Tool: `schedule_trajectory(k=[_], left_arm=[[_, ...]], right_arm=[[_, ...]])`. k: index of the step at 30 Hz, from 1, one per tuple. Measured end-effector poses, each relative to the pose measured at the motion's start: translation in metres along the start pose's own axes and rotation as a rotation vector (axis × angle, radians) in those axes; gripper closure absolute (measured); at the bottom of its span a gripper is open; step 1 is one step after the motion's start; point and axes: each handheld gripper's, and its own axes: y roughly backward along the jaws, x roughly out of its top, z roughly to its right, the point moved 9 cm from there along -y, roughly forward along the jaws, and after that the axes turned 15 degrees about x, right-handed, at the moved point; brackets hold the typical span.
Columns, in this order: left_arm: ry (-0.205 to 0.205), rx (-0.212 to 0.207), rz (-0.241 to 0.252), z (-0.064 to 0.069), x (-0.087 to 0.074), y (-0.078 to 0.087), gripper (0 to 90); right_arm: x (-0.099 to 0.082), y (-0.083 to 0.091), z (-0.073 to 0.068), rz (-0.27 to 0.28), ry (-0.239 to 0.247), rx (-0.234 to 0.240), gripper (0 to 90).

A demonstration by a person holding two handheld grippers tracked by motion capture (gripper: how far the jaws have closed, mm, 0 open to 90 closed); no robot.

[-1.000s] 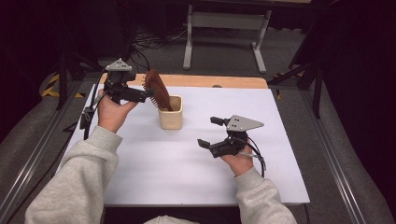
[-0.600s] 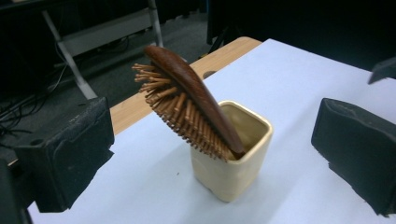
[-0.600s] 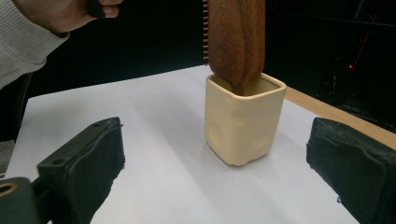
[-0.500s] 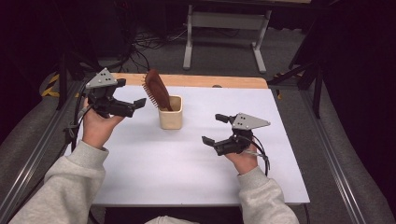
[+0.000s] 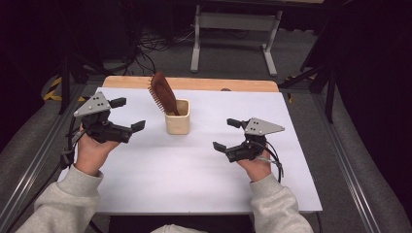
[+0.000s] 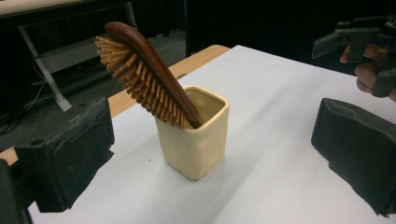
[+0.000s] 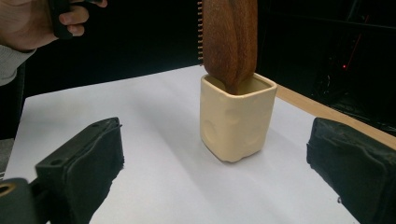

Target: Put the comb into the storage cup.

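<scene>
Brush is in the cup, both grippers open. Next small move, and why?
Probably just ease both grippers back toward the table's near edge. The brush stands handle-down in the cream cup, leaning on its rim, free of both grippers. The left gripper and right gripper are open, apart from the cup, holding nothing. The placing looks done, so nothing needs regripping.

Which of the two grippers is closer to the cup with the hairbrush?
The left gripper: its jaw tips sit just beside the cup, while the right gripper stands farther off.
</scene>
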Motion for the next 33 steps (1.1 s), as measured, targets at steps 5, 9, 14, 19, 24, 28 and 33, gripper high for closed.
schedule_trajectory(k=[5,9,14,19,24,28,33], left_arm=[[0.015,-0.010,-0.008,0.002,-0.022,0.004,0.4],[0.030,-0.017,-0.015,0.003,-0.037,0.005,0.3],[0.057,-0.022,-0.016,-0.001,-0.058,0.007,0.3],[0.091,-0.028,-0.009,-0.006,-0.076,0.009,0.3],[0.115,-0.028,-0.001,-0.010,-0.090,0.010,0.3],[0.132,-0.036,0.006,-0.011,-0.101,0.011,0.3],[0.138,-0.042,-0.001,-0.010,-0.116,0.009,0.3]], right_arm=[[-0.002,0.002,0.000,-0.004,-0.001,-0.003,4.4],[-0.004,0.004,0.000,-0.008,-0.005,-0.007,4.4],[-0.009,0.007,0.000,-0.015,-0.014,-0.013,4.4],[-0.015,0.008,-0.001,-0.023,-0.020,-0.015,4.5],[-0.023,0.009,-0.002,-0.032,-0.025,-0.015,4.4],[-0.028,0.010,-0.002,-0.040,-0.029,-0.018,4.1],[-0.032,0.011,-0.003,-0.040,-0.028,-0.021,3.9]])
